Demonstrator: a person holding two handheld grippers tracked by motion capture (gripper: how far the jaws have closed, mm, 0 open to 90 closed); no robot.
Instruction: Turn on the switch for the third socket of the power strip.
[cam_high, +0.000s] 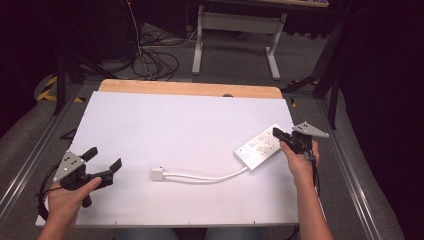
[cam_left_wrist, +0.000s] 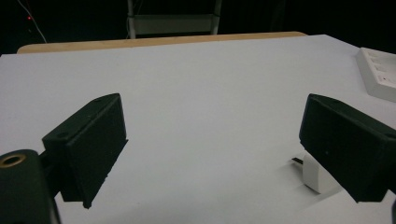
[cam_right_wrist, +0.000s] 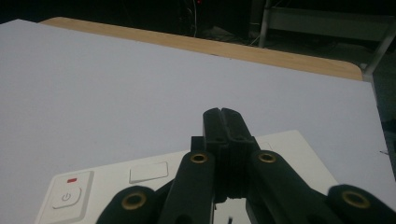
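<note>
the white power strip (cam_high: 261, 146) lies on the right part of the white table (cam_high: 165, 120), set at a slant with its far end toward the right edge. a white cable (cam_high: 207, 176) runs from its near left end leftward to a white plug (cam_high: 158, 174) that lies near the middle of the table's near half. the right gripper (cam_high: 276, 132) is held over the power strip, its jaws pressed together with nothing between them; in the right gripper view the closed tips sit above the strip's top face, with the power button (cam_right_wrist: 67, 196) and its small red mark at the near left end of the strip. whether the tips touch the strip cannot be told. the left gripper (cam_high: 104, 159) is held at the near left of the table, well apart from the strip, its jaws spread wide and empty. in the left gripper view the plug (cam_left_wrist: 317, 175) shows just beside the right jaw, partly hidden by it, and a corner of the power strip (cam_left_wrist: 379, 74) lies at the far right. a wooden edge (cam_high: 190, 89) borders the table's far side
</note>
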